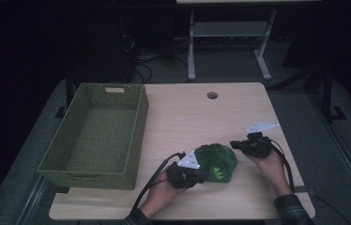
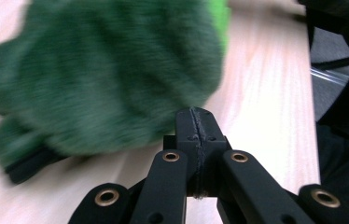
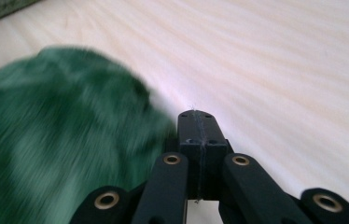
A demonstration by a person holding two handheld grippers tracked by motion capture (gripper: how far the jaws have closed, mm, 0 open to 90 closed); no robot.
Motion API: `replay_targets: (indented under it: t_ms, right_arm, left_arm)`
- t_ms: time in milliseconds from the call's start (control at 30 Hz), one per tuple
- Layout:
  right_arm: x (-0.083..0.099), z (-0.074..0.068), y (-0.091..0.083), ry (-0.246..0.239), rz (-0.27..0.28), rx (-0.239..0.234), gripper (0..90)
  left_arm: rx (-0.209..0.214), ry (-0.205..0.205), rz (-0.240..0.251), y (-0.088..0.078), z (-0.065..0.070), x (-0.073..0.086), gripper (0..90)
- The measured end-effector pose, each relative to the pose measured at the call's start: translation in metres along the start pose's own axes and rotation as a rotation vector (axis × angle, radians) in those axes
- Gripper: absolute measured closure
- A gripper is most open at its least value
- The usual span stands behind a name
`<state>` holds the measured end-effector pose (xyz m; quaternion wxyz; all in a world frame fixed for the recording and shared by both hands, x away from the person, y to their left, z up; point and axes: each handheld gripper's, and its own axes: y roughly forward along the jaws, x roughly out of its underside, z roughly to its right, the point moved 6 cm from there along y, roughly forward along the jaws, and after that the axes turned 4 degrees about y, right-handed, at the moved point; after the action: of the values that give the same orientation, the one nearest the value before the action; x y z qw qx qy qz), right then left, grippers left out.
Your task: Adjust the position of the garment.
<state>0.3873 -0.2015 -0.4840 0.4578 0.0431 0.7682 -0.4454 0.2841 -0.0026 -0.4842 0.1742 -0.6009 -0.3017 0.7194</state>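
A dark green furry plush toy (image 1: 217,161) with bright green marks lies on the wooden table (image 1: 197,117) between my two grippers. My left gripper (image 1: 201,174) sits at the toy's near-left side, jaws pressed together with nothing between them; in the left gripper view its tip (image 2: 196,116) is right at the toy (image 2: 107,74). My right gripper (image 1: 234,144) is at the toy's right, also shut and empty. In the right gripper view its closed jaws (image 3: 197,119) stand just beside the toy (image 3: 56,140).
A green woven basket (image 1: 96,133) stands empty on the table's left side. A round cable hole (image 1: 212,95) is near the far edge. Beyond the table stands a grey desk frame (image 1: 230,42) on a dark floor.
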Motion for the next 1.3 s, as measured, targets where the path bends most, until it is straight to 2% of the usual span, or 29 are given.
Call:
replay_targets:
  t_ms: [33, 100, 167, 233, 333, 500, 633, 700, 800, 933, 1033, 1100, 1233, 1300]
  right_arm:
    - [-0.003, 0.0, 0.005, -0.002, 0.005, -0.007, 90.0]
    - [-0.006, 0.0, 0.015, -0.005, -0.019, -0.02, 90.0]
    - [-0.01, 0.0, 0.023, -0.008, -0.008, -0.032, 90.0]
    - [-0.01, -0.001, 0.031, -0.014, -0.014, -0.047, 90.0]
    - [-0.004, -0.004, 0.037, -0.014, -0.053, -0.075, 90.0]
    - [0.003, -0.006, 0.031, -0.022, -0.075, -0.094, 90.0]
    - [0.01, -0.007, 0.021, -0.027, -0.072, -0.097, 90.0]
    - [0.015, -0.01, 0.017, -0.013, -0.084, -0.103, 90.0]
    - [0.02, -0.015, 0.011, -0.029, -0.078, -0.112, 90.0]
    - [0.028, -0.026, 0.005, -0.04, -0.097, -0.13, 90.0]
    - [0.033, -0.034, 0.002, -0.053, -0.098, -0.138, 90.0]
    - [0.036, -0.039, 0.001, -0.058, -0.106, -0.148, 90.0]
    - [0.041, -0.05, -0.003, -0.066, -0.1, -0.163, 90.0]
    - [0.042, -0.054, -0.004, -0.072, -0.101, -0.168, 89.9]
  left_arm:
    - [0.006, 0.006, 0.0, 0.002, 0.001, -0.001, 89.8]
    - [0.018, 0.011, 0.008, 0.008, 0.005, -0.003, 89.8]
    - [0.022, 0.023, 0.009, 0.015, 0.006, -0.005, 89.8]
    - [0.01, 0.035, -0.01, 0.021, 0.004, -0.004, 89.8]
    - [-0.013, 0.033, -0.038, 0.029, -0.005, 0.001, 89.8]
    - [-0.064, 0.04, -0.062, 0.023, -0.017, 0.005, 89.8]
    - [-0.102, 0.017, -0.063, 0.014, -0.032, 0.009, 89.8]
    - [-0.109, 0.012, -0.071, 0.009, -0.038, 0.012, 89.7]
    - [-0.118, 0.005, -0.069, 0.003, -0.047, 0.015, 89.4]
    - [-0.13, -0.012, -0.066, -0.004, -0.057, 0.02, 89.4]
    - [-0.136, -0.027, -0.059, -0.006, -0.062, 0.023, 89.4]
    - [-0.139, -0.016, -0.077, -0.008, -0.065, 0.026, 89.4]
    - [-0.148, -0.031, -0.074, -0.011, -0.07, 0.028, 89.4]
    - [-0.149, -0.026, -0.074, -0.011, -0.072, 0.029, 89.4]
